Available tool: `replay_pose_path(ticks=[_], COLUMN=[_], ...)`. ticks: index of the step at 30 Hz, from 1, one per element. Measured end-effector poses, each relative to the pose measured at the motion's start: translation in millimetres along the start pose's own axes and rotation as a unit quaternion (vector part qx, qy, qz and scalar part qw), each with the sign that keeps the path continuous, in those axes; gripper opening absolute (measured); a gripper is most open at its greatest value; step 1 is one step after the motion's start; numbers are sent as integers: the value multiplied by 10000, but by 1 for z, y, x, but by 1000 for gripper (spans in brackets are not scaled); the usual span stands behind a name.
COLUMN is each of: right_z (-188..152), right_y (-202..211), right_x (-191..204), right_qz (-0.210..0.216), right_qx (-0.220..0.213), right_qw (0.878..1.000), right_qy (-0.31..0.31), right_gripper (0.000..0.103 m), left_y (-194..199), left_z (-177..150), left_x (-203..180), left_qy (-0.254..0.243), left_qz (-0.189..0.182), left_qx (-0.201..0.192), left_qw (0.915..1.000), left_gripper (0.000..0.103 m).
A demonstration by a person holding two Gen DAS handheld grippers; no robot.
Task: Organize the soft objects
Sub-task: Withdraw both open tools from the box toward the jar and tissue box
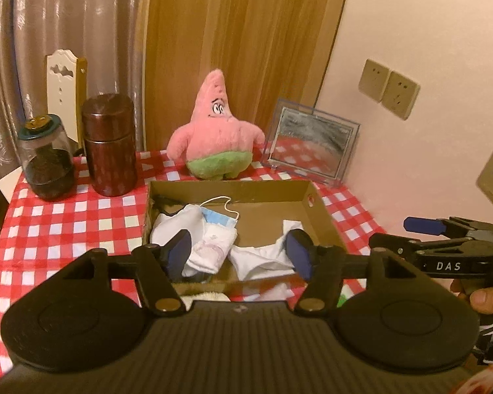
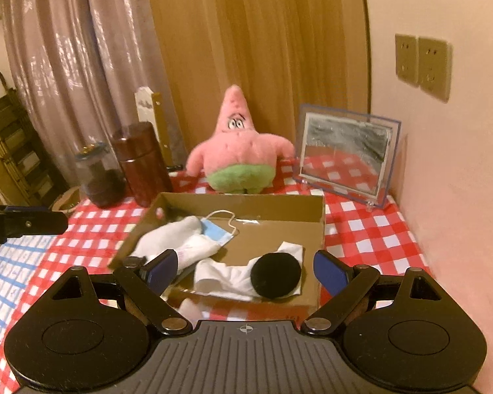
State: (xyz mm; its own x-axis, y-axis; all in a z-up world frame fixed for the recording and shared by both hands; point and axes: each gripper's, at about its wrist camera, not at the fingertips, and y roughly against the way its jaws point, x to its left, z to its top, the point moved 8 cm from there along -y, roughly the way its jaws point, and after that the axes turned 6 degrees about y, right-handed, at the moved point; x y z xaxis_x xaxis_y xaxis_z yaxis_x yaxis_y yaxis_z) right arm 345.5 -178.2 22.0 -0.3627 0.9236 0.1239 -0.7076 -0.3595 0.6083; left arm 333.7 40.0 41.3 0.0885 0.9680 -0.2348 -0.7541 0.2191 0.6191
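Observation:
An open cardboard box sits on the red checked tablecloth. In its left half lie white socks and a blue face mask. A flat white cloth lies near the front, with a black round pad on it. A pink starfish plush stands behind the box. My left gripper is open over the box's near edge, holding nothing. My right gripper is also open and empty; one of its fingers shows at the right.
A brown canister and a glass jar stand at the back left. A clear picture frame leans at the back right by the wall with sockets. A blue-and-white cloth covers the table's left part.

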Motion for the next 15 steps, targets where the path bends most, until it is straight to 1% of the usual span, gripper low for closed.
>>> replay_pose_path(ticks=[4,7,9,12,15], right_z=[-7,-15,-22,-36,-52], right_y=[32,53,66,84,99], right_x=[13,23,28,35,41], right_qz=[17,16,14,38,82], right_qx=[-94,-125,-149,-166,-155], right_qw=[9999,9997,9997,9998,9998], right_qy=[85,189,200,95,-81], right_gripper=[89,89,89,89,89], left_y=[32,55,70,87,103], left_z=[-13,-22,-29,-42,-56], left_x=[-7,-9,-13,-15,-14], left_qy=[80,157,88,30,112], left_qz=[-75,-45,1,75,123], left_qx=[-74,-194,-261,-348,-395], left_qw=[9999,9997,9996,9994,9991], left_gripper=[66,70,80,83,88])
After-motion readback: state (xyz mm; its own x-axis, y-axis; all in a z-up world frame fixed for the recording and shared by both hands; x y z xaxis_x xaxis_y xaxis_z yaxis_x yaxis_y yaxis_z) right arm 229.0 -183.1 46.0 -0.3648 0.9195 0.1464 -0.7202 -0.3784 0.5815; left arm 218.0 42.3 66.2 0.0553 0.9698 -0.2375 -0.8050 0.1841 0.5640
